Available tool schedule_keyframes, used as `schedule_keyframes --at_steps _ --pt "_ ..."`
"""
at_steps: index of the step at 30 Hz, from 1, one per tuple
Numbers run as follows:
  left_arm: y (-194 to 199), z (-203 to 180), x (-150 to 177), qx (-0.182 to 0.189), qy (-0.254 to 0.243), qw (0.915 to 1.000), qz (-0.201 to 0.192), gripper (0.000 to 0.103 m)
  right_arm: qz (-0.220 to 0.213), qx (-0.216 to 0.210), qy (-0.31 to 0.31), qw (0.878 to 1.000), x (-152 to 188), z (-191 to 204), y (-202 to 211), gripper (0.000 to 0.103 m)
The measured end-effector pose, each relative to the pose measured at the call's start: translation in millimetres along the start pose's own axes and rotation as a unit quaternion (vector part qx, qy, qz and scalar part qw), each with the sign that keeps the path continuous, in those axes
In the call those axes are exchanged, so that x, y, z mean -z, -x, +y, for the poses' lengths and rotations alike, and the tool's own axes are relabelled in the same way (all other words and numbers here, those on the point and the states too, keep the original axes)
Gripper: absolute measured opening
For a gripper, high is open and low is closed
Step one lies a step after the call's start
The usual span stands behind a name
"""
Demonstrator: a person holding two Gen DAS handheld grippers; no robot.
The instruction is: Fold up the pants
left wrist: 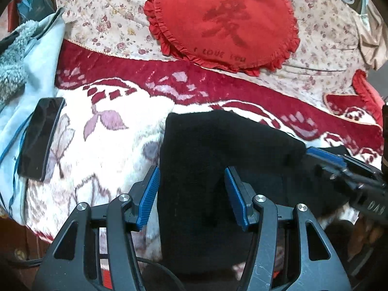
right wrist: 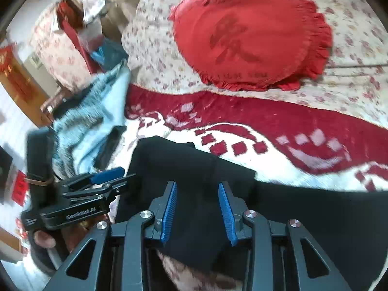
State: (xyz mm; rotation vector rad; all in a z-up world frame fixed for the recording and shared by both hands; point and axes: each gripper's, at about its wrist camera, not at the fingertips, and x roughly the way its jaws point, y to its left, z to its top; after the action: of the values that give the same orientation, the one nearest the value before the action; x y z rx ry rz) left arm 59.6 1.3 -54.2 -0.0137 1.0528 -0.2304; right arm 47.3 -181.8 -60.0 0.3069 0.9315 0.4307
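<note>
Your left tongs [left wrist: 192, 196] are spread wide, one blue pad on each side of a strip of the black pants [left wrist: 218, 150], with nothing pinched between them. Your right tongs [right wrist: 197, 211] are also spread, their blue pads hovering over the same dark cloth, and a fold of it sits in the gap without being squeezed.

The pants lie on a white and red flowered blanket [left wrist: 109, 126] that covers the bed. In the left view they form a folded black block in front of you, running from the middle of the blanket down toward the near edge. In the right view the black cloth stretches off to your right along the blanket's near side.

A black phone [left wrist: 41, 138] lies to the left of the pants, half on the blanket and half on a pale blue cloth [left wrist: 41, 55]. Beyond the blanket, a red round pillow [left wrist: 223, 21] with a frilled edge rests on a cream quilt [left wrist: 104, 17] with small flowers. From the right camera, your left tongs appear at the left, beside the edge of the pants.
</note>
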Motion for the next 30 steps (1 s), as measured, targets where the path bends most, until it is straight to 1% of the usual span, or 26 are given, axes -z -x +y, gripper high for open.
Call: schedule_keyframes --at_steps 2,4,5,6,10,13,18,21,25,28,30 --pt "-6.6 -0.3 -2.6 -0.002 -0.003 1.0000 0.003 0.054 0.013 0.013 0.012 1.000 -4.9 2.9 -19.3 0.034" --pt "-14.7 0.1 -5.0 -0.009 -0.006 0.9999 0.009 0.061 0.040 0.041 0.018 0.998 -5.1 -0.5 -41.1 0.034" --pt "-16.7 0.7 -5.4 -0.009 -0.005 0.9999 0.010 0.062 0.044 0.045 0.019 0.998 -5.1 -2.5 -48.3 0.034" --pt "-20.2 2.1 -5.8 -0.006 -0.001 0.9999 0.013 0.063 0.037 0.045 0.021 0.998 -5.4 -3.7 -50.0 0.034" --pt "-20.9 5.3 -5.1 0.003 0.014 0.9997 0.017 0.064 0.044 0.049 0.020 0.998 -4.8 -4.3 -43.4 0.034" --pt "-13.9 3.1 -0.9 0.000 0.012 0.9998 0.017 0.064 0.045 0.043 0.025 0.998 -0.3 5.1 -29.3 0.034" --pt "-2.9 -0.9 9.3 -0.002 0.009 0.9998 0.018 0.064 0.047 0.034 0.049 0.997 20.3 26.1 -8.7 0.034" --pt "0.8 -1.4 16.0 -0.001 0.012 0.9998 0.019 0.064 0.048 0.040 0.052 0.997 31.7 30.3 -3.6 0.034" --pt "4.1 -0.2 24.8 -0.001 0.015 0.9997 0.017 0.064 0.060 0.047 0.049 0.996 44.6 27.9 -6.1 0.035" --pt "-1.9 1.4 30.6 -0.001 0.021 0.9993 0.031 0.064 0.077 0.049 0.041 0.995 54.5 19.9 -19.7 0.036" --pt "-3.7 2.1 32.5 0.001 0.026 0.9990 0.036 0.064 0.066 0.049 0.048 0.995 57.9 19.5 -23.1 0.037"
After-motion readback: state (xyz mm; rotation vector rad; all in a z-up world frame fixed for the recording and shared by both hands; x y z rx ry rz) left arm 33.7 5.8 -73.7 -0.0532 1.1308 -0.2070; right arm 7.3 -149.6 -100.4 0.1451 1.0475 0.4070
